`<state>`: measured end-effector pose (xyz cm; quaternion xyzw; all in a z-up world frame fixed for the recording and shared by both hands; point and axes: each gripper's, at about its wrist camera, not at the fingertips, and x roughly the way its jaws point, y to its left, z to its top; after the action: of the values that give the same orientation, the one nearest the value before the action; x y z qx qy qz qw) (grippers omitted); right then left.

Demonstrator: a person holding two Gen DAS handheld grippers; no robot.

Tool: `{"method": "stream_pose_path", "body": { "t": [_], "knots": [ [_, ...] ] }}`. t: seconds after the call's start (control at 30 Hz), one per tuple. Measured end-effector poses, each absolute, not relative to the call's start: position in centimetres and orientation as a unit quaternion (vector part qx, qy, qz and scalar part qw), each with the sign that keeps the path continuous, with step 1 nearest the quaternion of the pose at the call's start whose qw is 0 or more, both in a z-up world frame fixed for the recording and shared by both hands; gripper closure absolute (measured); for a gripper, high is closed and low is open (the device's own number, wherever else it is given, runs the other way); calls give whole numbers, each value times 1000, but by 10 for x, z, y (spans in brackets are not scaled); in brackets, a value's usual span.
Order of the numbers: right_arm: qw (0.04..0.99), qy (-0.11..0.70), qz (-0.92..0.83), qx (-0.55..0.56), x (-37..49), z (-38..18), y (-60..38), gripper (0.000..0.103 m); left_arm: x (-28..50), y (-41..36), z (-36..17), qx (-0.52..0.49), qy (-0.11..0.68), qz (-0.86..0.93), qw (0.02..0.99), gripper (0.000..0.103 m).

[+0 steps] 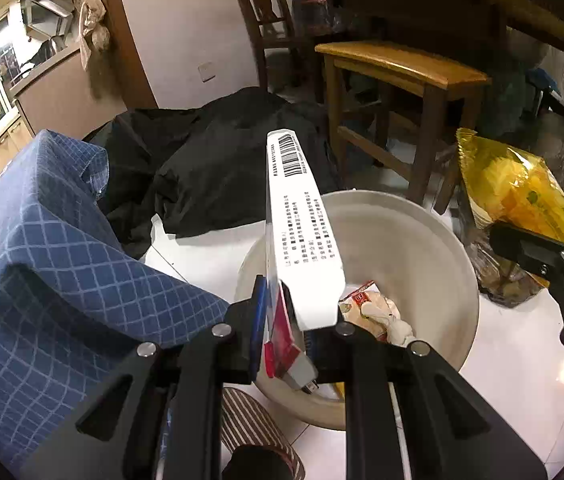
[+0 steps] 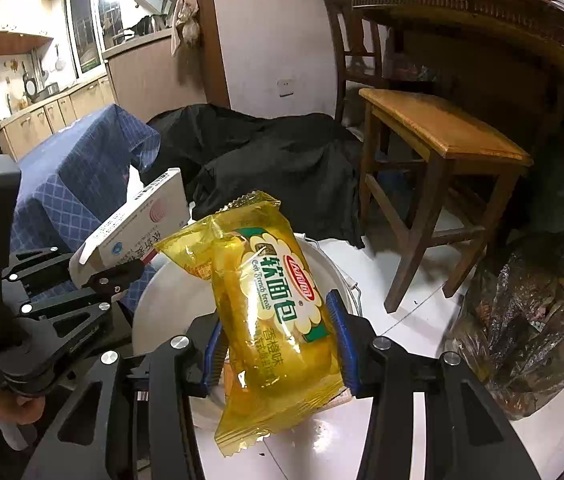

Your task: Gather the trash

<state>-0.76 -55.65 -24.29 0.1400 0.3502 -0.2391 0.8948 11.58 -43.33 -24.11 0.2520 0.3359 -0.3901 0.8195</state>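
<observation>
A tiled white floor runs between a kitchen doorway at the back and a dark round table on the right, with a wooden stool (image 2: 442, 136) standing near a white waste bin (image 1: 422, 240) in the middle.

The left gripper (image 1: 302, 344) has its jaws closed narrowly on the lower end of a flat white carton (image 1: 302, 216), barcode end up, tilted over the bin's near rim. The carton looks light and stiff; held at 1 short end it will lever easily, so a grip nearer its middle would be steadier, though for a drop the end hold seems enough.

The right gripper (image 2: 278, 344) has its blue pads (image 2: 340, 340) pressed on both sides of a yellow bread wrapper (image 2: 270, 304), held above the bin's right side. The film looks thin, slick and crinkly, almost weightless; it can slide out of the pads or cling when released, so the squeeze across its width, where it is bunched, is probably the best hold.

The bin mouth is wide and already holds crumpled paper scraps (image 1: 378, 316), well below the rim. Room is tight around it: a blue checked cloth (image 1: 50, 248) over a box just beside the left, black fabric (image 2: 266, 160) heaped behind, a clear trash bag (image 2: 530, 336) on the right. The 2 grippers sit close together, so I judge dropping 1 item at a time to be safer.
</observation>
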Motion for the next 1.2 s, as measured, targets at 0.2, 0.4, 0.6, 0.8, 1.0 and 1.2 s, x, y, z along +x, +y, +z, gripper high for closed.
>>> {"method": "stream_pose_path", "body": {
  "t": [0.2, 0.4, 0.6, 0.8, 1.0, 1.2],
  "knots": [
    [890, 367, -232, 142, 10, -254, -559, 56, 119, -436, -245, 258, 342, -386, 817, 88],
    [888, 378, -225, 136, 25, -262, -560, 56, 120, -437, -247, 264, 344, -383, 815, 88],
    [883, 392, -218, 136, 34, -270, -561, 56, 120, -441, -252, 270, 348, -380, 814, 88],
    [883, 396, -218, 127, 42, -278, -560, 40, 125, -444, -258, 282, 354, -360, 816, 84],
    [884, 391, -222, 127, 40, -275, -560, 40, 126, -441, -258, 282, 353, -357, 818, 84],
    [887, 383, -224, 127, 28, -269, -553, 40, 123, -439, -256, 280, 345, -359, 821, 84]
  ]
}}
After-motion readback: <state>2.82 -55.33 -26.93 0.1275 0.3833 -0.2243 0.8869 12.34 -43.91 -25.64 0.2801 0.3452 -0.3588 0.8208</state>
